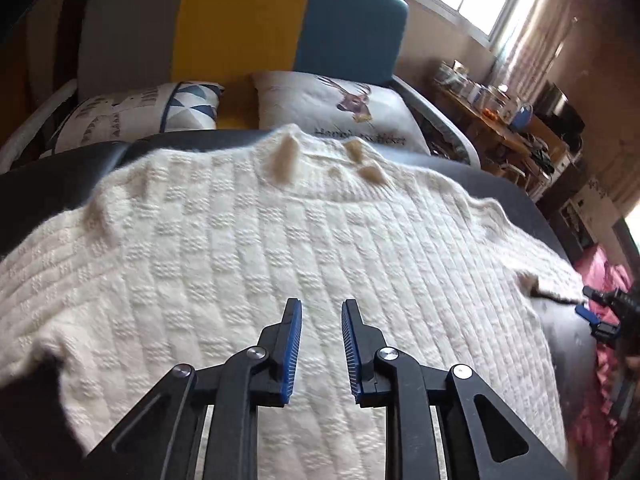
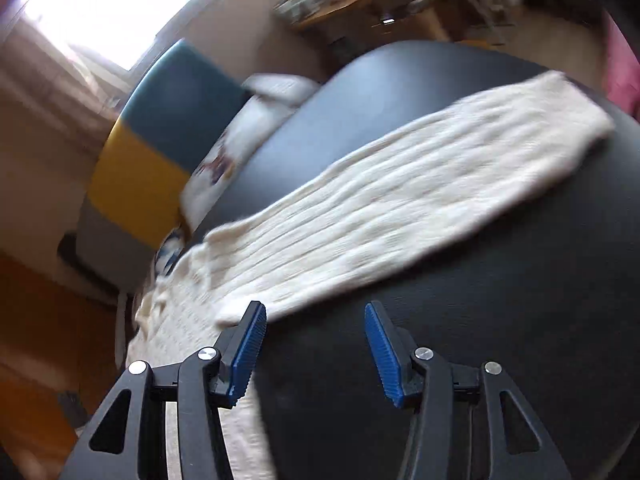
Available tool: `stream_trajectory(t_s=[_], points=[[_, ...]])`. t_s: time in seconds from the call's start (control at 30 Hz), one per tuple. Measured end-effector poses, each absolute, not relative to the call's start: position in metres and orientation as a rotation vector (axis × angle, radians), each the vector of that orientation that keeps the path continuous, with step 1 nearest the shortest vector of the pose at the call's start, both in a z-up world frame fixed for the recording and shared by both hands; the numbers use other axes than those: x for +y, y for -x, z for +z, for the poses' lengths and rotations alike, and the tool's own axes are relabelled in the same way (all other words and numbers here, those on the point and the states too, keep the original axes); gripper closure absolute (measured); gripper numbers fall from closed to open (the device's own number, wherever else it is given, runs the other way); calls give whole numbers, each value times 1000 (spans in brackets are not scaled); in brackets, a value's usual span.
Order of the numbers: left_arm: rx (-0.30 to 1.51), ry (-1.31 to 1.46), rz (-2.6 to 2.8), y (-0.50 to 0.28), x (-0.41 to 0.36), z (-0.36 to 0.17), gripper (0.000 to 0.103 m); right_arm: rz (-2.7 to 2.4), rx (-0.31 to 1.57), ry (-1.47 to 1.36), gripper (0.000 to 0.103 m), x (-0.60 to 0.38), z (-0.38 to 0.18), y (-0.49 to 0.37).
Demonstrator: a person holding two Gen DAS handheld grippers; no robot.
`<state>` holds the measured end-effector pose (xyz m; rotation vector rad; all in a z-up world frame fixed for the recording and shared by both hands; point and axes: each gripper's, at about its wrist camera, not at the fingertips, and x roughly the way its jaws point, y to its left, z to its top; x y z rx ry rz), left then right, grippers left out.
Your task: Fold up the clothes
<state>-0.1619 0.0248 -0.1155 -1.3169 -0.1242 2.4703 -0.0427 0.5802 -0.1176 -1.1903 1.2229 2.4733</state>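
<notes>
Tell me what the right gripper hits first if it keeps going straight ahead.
Probably the white sweater's sleeve, stretched across the dark table ahead of the open right gripper. Depth is unclear; it could meet the bare table first.

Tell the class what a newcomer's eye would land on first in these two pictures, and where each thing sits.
First the cream knitted sweater, spread flat over the dark table, one sleeve stretched out sideways. Next the left gripper, open above the sweater's body, and the right gripper, open by the sleeve's base. Behind stands a grey, yellow and teal sofa with two printed cushions.
</notes>
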Motion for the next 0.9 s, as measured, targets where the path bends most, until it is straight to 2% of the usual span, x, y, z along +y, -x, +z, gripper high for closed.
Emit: stream_trajectory(t_s=[0.1, 0.23, 0.6, 0.7, 0.8, 0.83, 0.87, 0.9], points=[[-60, 1331, 2411, 147, 61, -120, 82, 2318, 1265, 1050, 50, 643, -123, 11], [-56, 1349, 2394, 147, 70, -125, 82, 2214, 1336, 1037, 50, 682, -143, 14], [-41, 1390, 2367, 148, 87, -139, 79, 2265, 1513, 805, 50, 710, -163, 54], [-36, 1389, 2366, 147, 89, -141, 78, 2279, 1490, 801, 50, 708, -164, 61], [-44, 1382, 2364, 147, 89, -141, 76, 2248, 1391, 862, 66, 706, -161, 66], [-45, 1380, 2363, 147, 89, -141, 76, 2229, 1364, 877, 82, 706, -161, 67], [-45, 1377, 2362, 146, 89, -142, 76, 2215, 1355, 883, 92, 707, -163, 67], [-45, 1374, 2361, 146, 88, -142, 76, 2213, 1366, 873, 92, 709, -165, 67]])
